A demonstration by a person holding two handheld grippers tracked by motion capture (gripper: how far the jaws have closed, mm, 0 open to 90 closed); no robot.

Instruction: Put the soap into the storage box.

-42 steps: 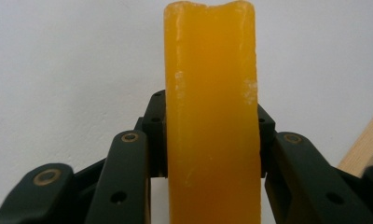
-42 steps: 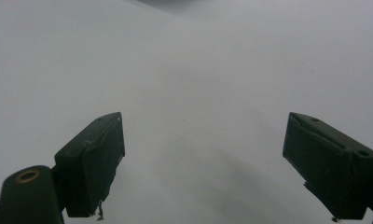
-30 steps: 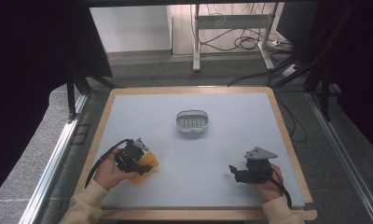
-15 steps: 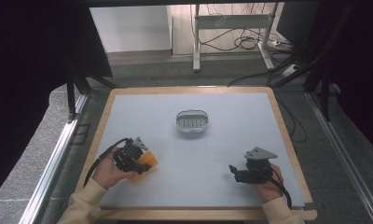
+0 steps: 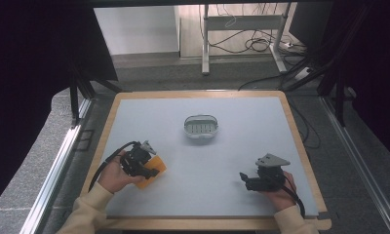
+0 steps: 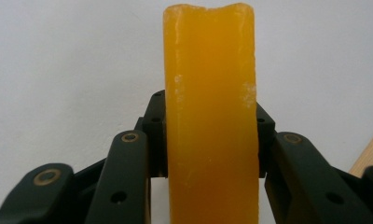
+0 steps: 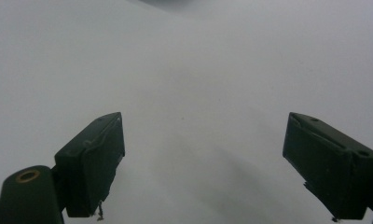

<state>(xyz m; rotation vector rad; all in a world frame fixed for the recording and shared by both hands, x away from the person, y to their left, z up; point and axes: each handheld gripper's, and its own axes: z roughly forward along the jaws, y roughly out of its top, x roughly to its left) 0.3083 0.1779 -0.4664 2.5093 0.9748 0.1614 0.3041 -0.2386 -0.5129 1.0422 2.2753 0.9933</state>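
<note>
From above, my left hand-held gripper (image 5: 151,171) sits near the counter's (image 5: 242,146) front left corner, clamped on an orange soap bar (image 5: 151,170), which lies well in front and left of the grey soap dish (image 5: 201,127) at mid-counter. My right hand-held gripper (image 5: 245,178) rests well in front and right of that dish, holding nothing. Along my left hand-held gripper, the soap bar (image 6: 210,116) stands between both pads, pressed on each side. Along my right hand-held gripper (image 7: 203,158), the jaws stand wide apart over bare counter (image 7: 198,70).
</note>
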